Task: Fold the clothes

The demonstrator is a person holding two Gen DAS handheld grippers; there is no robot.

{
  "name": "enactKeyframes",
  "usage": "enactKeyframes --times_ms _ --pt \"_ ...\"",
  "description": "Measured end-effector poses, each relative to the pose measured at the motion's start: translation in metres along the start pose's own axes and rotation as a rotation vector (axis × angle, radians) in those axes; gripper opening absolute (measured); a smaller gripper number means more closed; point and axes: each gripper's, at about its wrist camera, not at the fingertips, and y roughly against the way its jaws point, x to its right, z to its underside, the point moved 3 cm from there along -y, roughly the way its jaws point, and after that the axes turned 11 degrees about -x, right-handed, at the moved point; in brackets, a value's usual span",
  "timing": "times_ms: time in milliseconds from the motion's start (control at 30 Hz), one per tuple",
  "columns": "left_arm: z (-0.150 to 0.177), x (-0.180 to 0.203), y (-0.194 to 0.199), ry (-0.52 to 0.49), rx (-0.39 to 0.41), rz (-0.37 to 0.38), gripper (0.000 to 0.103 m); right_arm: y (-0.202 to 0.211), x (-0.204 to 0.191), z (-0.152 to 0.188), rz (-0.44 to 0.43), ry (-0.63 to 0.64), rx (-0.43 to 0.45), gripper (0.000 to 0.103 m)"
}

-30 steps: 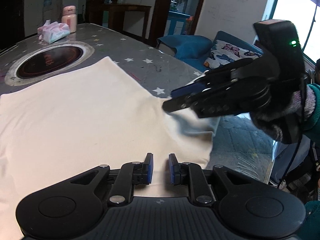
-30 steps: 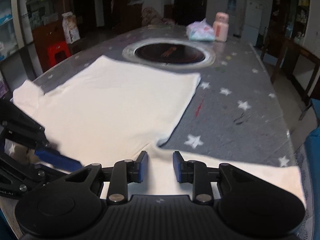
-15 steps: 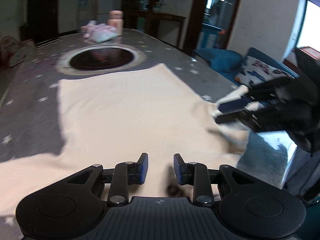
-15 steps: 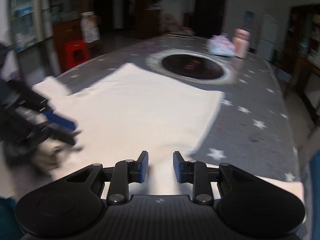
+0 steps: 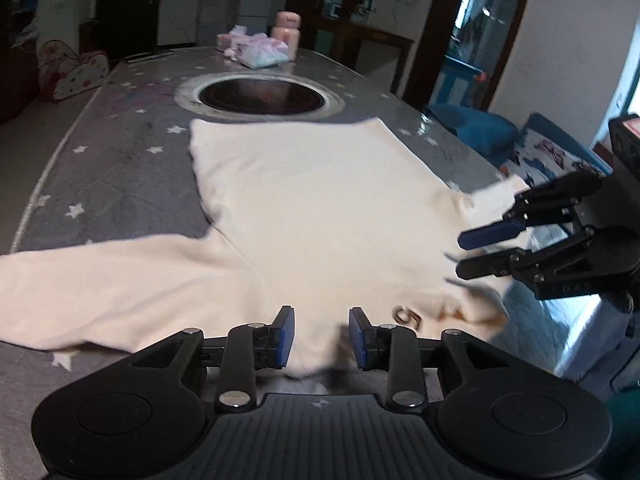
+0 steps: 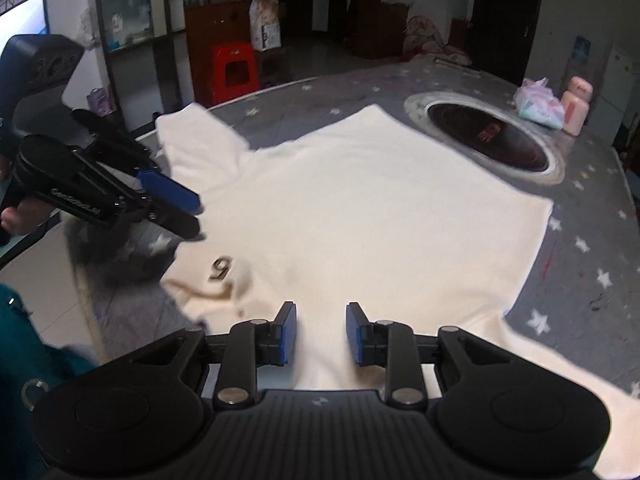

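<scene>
A cream long-sleeved shirt [image 5: 320, 208] lies flat on the grey star-patterned table [image 5: 120, 168], its collar end with a printed mark near me. It also shows in the right wrist view [image 6: 380, 208]. My left gripper [image 5: 322, 336] is open and empty, hovering over the collar edge; it also shows in the right wrist view [image 6: 188, 216] beside the shirt's shoulder. My right gripper [image 6: 321, 334] is open and empty over the near shoulder; it also shows in the left wrist view [image 5: 472, 254] by the right sleeve.
A round dark hotplate [image 5: 260, 98] is set into the table beyond the shirt. A pink bottle [image 5: 286, 38] and a tissue pack [image 5: 260, 54] stand at the far end. A blue sofa with cushions [image 5: 520, 148] is to the right, a red stool [image 6: 234, 70] to the left.
Both grippers have swung toward the shirt's collar end, and their jaws stand a little wider than a second ago. The shirt lies in the same place.
</scene>
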Motion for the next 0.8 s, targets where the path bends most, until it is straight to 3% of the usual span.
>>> enactKeyframes --times_ms 133,367,433,633,800 --pt "0.000 -0.019 -0.007 0.066 -0.023 -0.031 0.033 -0.014 0.004 0.002 -0.006 -0.039 -0.017 0.027" --pt "-0.011 -0.002 -0.006 0.021 -0.004 -0.019 0.042 0.006 0.019 0.019 0.007 -0.148 0.034 0.027" --pt "-0.018 0.009 -0.008 0.009 0.007 0.000 0.049 0.017 0.034 0.029 0.048 -0.206 0.046 0.027" --pt "-0.036 0.053 -0.027 -0.061 0.006 0.055 0.058 0.030 0.103 0.077 0.234 -0.447 0.025 0.027" --pt "-0.045 0.081 -0.042 -0.108 -0.013 0.097 0.059 0.048 0.156 0.121 0.383 -0.633 0.018 0.027"
